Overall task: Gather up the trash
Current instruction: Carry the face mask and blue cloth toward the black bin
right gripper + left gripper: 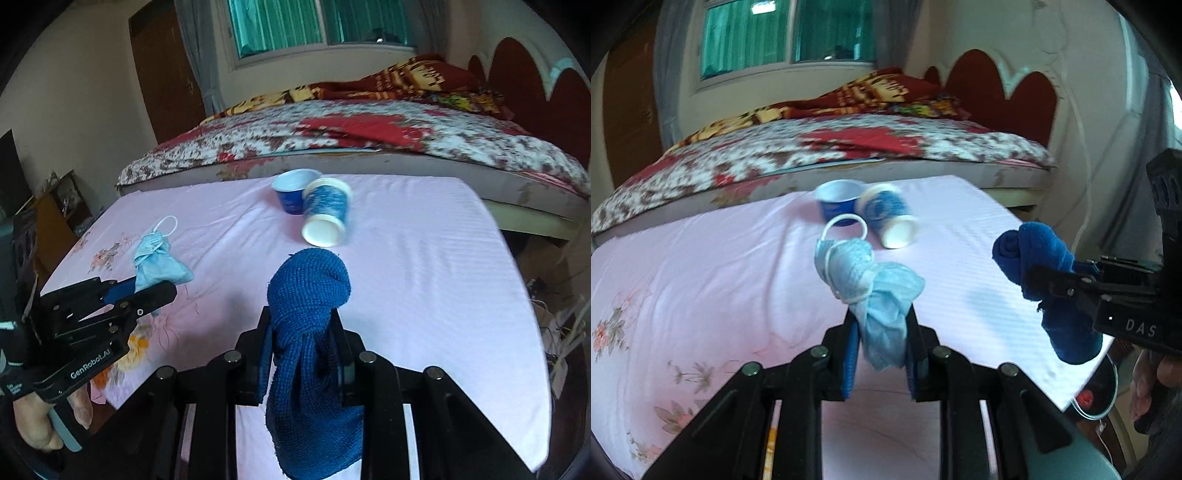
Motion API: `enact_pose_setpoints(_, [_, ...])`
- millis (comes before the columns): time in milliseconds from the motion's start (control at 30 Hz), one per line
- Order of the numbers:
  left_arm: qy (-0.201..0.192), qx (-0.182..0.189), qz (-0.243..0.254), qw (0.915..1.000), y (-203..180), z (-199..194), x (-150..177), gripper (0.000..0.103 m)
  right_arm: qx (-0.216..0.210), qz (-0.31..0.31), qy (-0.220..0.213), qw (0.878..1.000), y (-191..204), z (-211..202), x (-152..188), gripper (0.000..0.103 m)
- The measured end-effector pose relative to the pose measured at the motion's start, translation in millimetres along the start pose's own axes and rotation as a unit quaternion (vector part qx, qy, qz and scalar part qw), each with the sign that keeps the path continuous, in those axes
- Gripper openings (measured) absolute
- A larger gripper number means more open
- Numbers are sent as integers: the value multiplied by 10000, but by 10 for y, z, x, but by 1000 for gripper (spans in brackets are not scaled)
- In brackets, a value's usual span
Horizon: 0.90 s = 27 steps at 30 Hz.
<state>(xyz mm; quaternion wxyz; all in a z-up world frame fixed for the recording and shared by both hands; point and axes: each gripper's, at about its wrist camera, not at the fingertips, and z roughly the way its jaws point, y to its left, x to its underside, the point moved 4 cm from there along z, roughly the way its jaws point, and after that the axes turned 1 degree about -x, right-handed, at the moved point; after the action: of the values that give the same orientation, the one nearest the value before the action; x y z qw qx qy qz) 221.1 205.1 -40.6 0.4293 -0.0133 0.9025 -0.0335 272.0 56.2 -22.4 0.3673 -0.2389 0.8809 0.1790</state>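
Left gripper [879,332] has its jaws clamped tight on a crumpled pale-blue face mask [864,284], the white ear loop sticking up above the bundle. Right gripper [301,332] has its jaws pinched on a dark blue knitted cloth [310,295], knotted at the top with a tail hanging below the fingers. Both bundles are held up off the pink sheet [406,277] covering the worktop.

Out in the middle of the sheet, towards its far edge, two blue-and-white paper cups: one upright cup [295,192] with its open mouth showing, and a tipped cup [327,214] lying on its side against it, white base towards the camera. Plenty of bare sheet around them, left, right and in front.

Far edge of the worktop runs just beside the bed [369,136] with its red floral blanket; the right edge drops away in the right of the frame.

The left wrist view shows the right gripper at the right side of the frame with the cloth bulging out on both sides, plus fingers of a hand [1152,391] beneath it. The right wrist view shows the left gripper at the lower left of the frame, a hand [37,421] on its handle, and a wooden door [166,66] at the upper left.
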Motion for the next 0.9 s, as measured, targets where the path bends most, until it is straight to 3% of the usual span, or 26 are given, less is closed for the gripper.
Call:
enact_pose_setpoints(600, [-36,950,862,9917,-1603,-259,149,22,816,675,-489,9932,-1117,-1553,846,28])
enact_pose_setpoints(900, [109,1271,1351,9826,-2252,-278,305,22,914,1596,-568,9813,-1706,-1818,1366,28])
